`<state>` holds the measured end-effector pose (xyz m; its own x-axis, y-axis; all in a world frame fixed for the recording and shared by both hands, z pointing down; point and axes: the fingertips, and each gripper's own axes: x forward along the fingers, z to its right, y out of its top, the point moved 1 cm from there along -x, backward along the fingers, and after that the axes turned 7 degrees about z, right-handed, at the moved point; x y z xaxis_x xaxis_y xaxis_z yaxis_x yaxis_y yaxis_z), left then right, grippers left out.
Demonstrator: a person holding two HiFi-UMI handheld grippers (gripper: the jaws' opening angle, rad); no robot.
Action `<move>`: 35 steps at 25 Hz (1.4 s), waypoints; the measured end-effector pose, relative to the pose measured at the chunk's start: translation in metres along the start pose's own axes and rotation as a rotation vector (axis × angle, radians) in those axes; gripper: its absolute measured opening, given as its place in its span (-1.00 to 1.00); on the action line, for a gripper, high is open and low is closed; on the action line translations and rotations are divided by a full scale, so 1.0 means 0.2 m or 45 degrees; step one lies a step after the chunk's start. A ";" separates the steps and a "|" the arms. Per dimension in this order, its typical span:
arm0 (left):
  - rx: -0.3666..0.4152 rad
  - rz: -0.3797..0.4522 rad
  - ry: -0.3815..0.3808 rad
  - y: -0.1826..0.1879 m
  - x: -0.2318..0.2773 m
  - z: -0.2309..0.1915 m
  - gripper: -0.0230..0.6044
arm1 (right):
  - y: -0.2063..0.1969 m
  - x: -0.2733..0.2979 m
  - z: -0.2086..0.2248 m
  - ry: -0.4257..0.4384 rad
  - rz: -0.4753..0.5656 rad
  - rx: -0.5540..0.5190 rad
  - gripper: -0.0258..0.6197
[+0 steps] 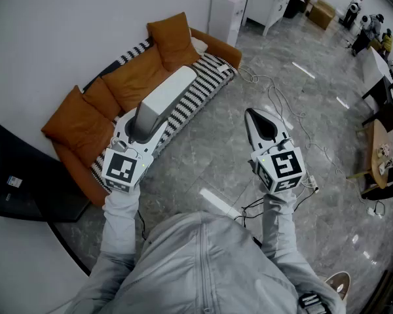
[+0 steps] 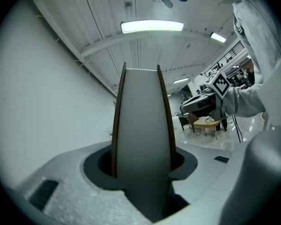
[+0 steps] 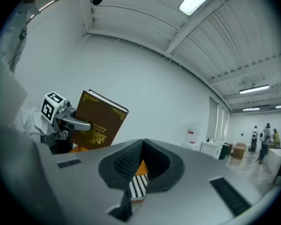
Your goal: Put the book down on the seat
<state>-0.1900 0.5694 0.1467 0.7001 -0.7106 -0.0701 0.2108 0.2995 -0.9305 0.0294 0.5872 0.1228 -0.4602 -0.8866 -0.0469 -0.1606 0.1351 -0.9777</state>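
Observation:
The book is a thick volume with a brown, gold-printed cover and a pale page edge. It is held upright in the air over the front edge of the sofa. My left gripper is shut on its lower end, with the page edge filling the space between the jaws. The sofa seat has a black-and-white striped cover and orange cushions along the back. My right gripper hangs over the grey floor to the right, shut and holding nothing, and its view faces the book.
A black flat case lies left of the sofa. White cabinets and a white table stand beyond its far end. Cables trail over the marble floor, and a low wooden table stands at the right.

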 end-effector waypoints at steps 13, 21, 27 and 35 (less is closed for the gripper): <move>-0.018 -0.045 -0.023 -0.05 0.11 0.10 -0.21 | -0.10 0.00 0.08 0.098 0.025 0.083 -0.83; -0.003 -0.080 -0.003 -0.08 0.22 0.22 -0.21 | -0.22 -0.01 0.19 0.160 -0.021 0.053 -0.83; -0.028 -0.110 0.013 -0.16 0.32 0.22 -0.21 | -0.28 0.05 0.31 0.184 -0.018 0.117 -0.83; -0.037 -0.096 0.003 -0.29 0.57 0.00 -0.21 | -0.35 0.32 0.43 0.202 -0.028 0.117 -0.83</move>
<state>-0.1218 0.4706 0.1937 0.6814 -0.7319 -0.0005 0.2427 0.2266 -0.9433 0.0860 0.4833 0.1709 -0.5908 -0.8068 0.0006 -0.0953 0.0691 -0.9930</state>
